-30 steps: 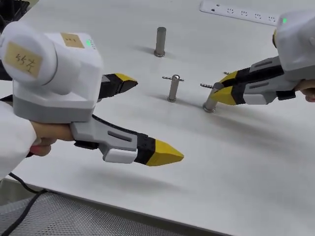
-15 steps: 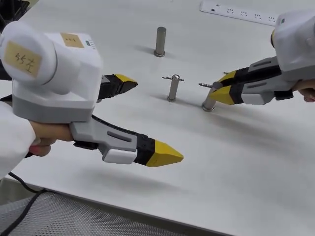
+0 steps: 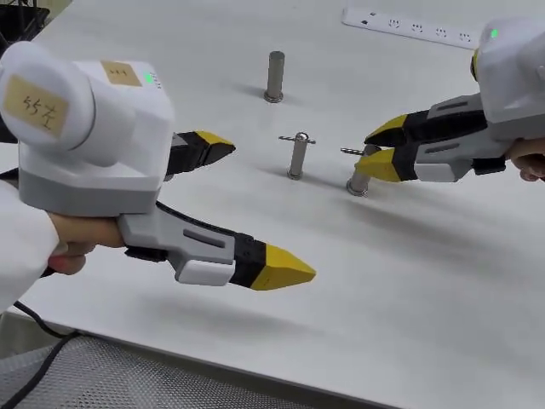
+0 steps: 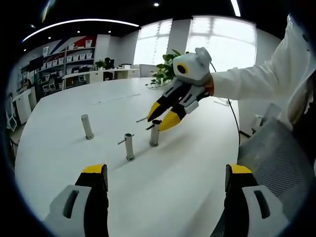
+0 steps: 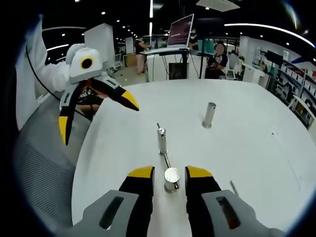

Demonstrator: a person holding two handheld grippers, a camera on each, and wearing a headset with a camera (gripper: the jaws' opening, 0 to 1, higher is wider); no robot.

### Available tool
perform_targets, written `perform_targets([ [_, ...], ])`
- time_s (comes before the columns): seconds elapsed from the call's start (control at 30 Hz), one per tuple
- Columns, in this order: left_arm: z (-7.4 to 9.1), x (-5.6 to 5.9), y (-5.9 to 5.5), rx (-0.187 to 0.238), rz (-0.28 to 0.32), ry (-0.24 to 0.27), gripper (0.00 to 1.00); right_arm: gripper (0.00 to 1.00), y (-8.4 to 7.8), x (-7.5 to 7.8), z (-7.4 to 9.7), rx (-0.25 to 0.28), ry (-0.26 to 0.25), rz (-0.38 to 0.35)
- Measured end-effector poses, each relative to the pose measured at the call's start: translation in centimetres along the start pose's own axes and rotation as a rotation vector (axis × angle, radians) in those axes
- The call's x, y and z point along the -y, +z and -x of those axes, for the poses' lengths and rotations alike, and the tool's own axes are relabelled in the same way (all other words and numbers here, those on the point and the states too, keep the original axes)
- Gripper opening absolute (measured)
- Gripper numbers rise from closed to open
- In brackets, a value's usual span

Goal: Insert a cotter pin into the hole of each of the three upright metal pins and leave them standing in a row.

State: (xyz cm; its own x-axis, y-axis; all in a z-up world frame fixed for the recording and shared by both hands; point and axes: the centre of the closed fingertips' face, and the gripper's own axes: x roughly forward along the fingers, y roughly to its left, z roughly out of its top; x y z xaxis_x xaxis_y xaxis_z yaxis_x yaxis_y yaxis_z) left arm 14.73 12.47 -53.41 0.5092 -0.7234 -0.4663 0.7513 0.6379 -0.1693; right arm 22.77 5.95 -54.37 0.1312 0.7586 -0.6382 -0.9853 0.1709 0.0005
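Three upright metal pins stand in a row on the white table. The far pin [image 3: 274, 75] has nothing through it. The middle pin [image 3: 296, 158] carries a cotter pin [image 3: 298, 138] through its top. At the near pin [image 3: 358, 177] a cotter pin tip [image 3: 349, 151] sticks out to the left. My right gripper [image 3: 375, 152] is open, one jaw on each side of that pin's top [image 5: 172, 181]. My left gripper [image 3: 255, 209] hangs wide open above the table, holding nothing, well short of the pins [image 4: 129, 147].
A white power strip [image 3: 409, 25] lies at the table's far edge. A thin metal sliver [image 5: 232, 186] shows on the table beside my right jaw. The table's front edge [image 3: 255, 375] runs below my left gripper, with a mesh chair under it.
The right gripper's jaws have parted slightly around the near pin's top. The left gripper has stayed where it was; the camera has shifted a little.
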Motion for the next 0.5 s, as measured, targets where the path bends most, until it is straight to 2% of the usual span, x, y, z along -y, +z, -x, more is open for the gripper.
perform_targets([
  [0.2, 0.4, 0.0, 0.4, 0.002, 0.0, 0.007, 0.99, 0.26, 0.5, -0.8, 1.4, 0.019, -0.017, -0.009],
  [0.27, 0.5, -0.1, 0.5, 0.008, 0.001, 0.012, 0.99, 0.28, 0.2, -0.7, 2.0, 0.028, -0.03, -0.018],
  [0.37, 0.8, 0.0, 1.2, 0.027, 0.008, 0.019, 0.99, 0.3, 0.2, -1.2, 3.0, 0.051, -0.043, -0.052],
  [0.43, 0.9, -0.1, 1.3, 0.035, 0.017, 0.021, 0.99, 0.31, 0.2, -1.8, 3.6, 0.062, -0.047, -0.101],
  [0.5, 1.0, -0.1, 1.4, 0.04, 0.021, 0.022, 0.99, 0.34, 0.2, -1.8, 4.1, 0.096, -0.062, -0.124],
])
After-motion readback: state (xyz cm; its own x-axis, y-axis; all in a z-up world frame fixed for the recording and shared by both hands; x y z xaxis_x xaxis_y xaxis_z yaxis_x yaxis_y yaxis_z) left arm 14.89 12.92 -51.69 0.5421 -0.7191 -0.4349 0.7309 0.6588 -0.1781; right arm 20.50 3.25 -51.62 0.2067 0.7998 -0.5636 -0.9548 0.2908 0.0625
